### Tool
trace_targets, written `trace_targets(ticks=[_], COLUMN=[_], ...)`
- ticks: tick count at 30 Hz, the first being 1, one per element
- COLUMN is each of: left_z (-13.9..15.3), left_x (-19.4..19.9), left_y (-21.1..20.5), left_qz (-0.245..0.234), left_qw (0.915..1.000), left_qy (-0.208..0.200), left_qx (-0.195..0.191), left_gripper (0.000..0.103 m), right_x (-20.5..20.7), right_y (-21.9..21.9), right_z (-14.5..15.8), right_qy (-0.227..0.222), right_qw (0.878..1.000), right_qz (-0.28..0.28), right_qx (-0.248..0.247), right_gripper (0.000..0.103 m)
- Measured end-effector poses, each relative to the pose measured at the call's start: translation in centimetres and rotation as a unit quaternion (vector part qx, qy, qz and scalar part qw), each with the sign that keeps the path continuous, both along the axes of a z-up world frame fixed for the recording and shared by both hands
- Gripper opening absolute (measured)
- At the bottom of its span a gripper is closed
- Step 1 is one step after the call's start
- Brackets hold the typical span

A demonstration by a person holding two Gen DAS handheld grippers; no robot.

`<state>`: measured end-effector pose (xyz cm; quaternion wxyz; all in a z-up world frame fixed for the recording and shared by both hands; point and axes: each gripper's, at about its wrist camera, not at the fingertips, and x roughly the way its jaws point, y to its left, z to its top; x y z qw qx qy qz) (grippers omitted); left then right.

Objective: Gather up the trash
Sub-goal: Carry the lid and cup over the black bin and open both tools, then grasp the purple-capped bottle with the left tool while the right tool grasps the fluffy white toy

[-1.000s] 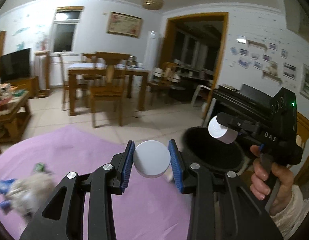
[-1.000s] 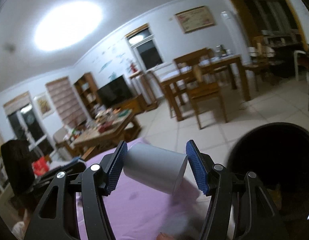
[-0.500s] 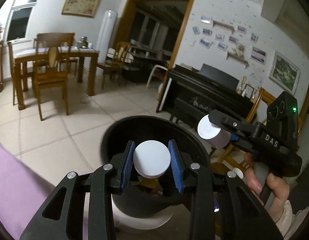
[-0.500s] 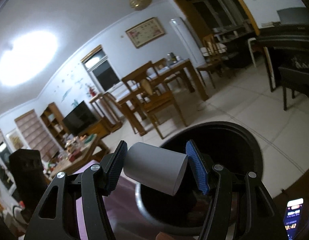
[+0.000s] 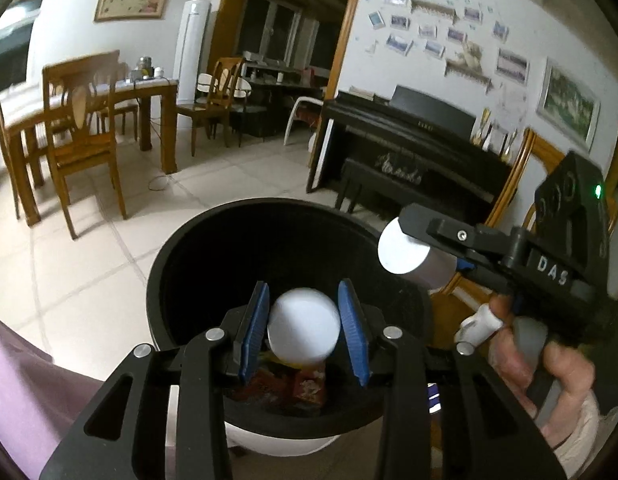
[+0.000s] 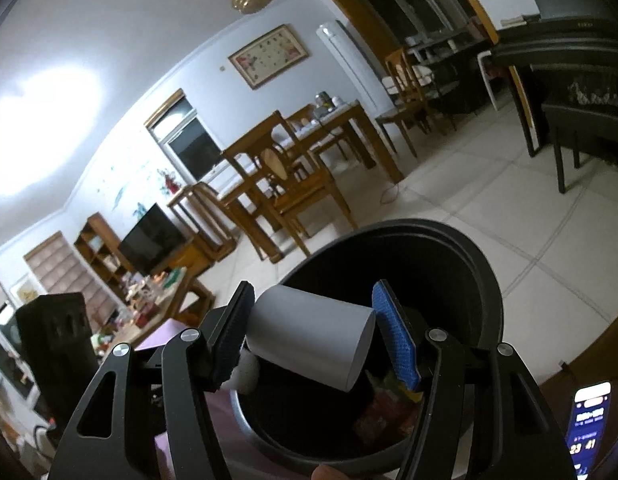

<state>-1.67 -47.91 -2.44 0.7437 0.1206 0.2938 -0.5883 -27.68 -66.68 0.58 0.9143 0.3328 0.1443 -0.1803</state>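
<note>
Left gripper point(image 5: 303, 330) opening, blurred white cup point(image 5: 303, 326) between blue pads over round black trash bin point(image 5: 189, 256). Right gripper point(image 6: 315, 338) clamping tilted white paper cup point(image 6: 311, 342) above same bin. Pale tiled floor point(image 5: 89, 264), wooden dining table point(image 5: 149, 92), black piano point(image 5: 409, 148) beyond.

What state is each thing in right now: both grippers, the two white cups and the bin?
Left gripper: jaws opening, over the bin.
Left white cup: between the parting pads, blurred.
Right gripper: clamped on its cup.
Right white cup: held sideways over the bin.
Black trash bin: lidless, wrappers inside.
</note>
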Motion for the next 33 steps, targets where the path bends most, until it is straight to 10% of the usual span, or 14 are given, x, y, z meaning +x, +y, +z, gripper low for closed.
trace_targets(ticks=[2,19,33], left_z=[0.3,3.0,1.7], left_x=[-0.7,-2.0,3.0], left_y=[0.2,6.3,19.8], left_qz=[0.01,0.025,0.128], left_qw=[0.9996,0.9942,0.9891], left_qy=[-0.025,-0.104,-0.07], left_qx=[-0.002,-0.012,0.015], left_gripper=[0.098,0.098,0.098], right_x=[0.2,3.8,14.1], right_y=[-0.4,2.5,15.7], right_z=[-0.2,1.0,3.4], right_qy=[-0.003,0.016,0.051], right_qw=[1.0,1.0,0.986], right_qz=[0.006,0.025,0.147], right_qx=[0.009,-0.01,-0.062], right_gripper=[0.081,0.088,0.088])
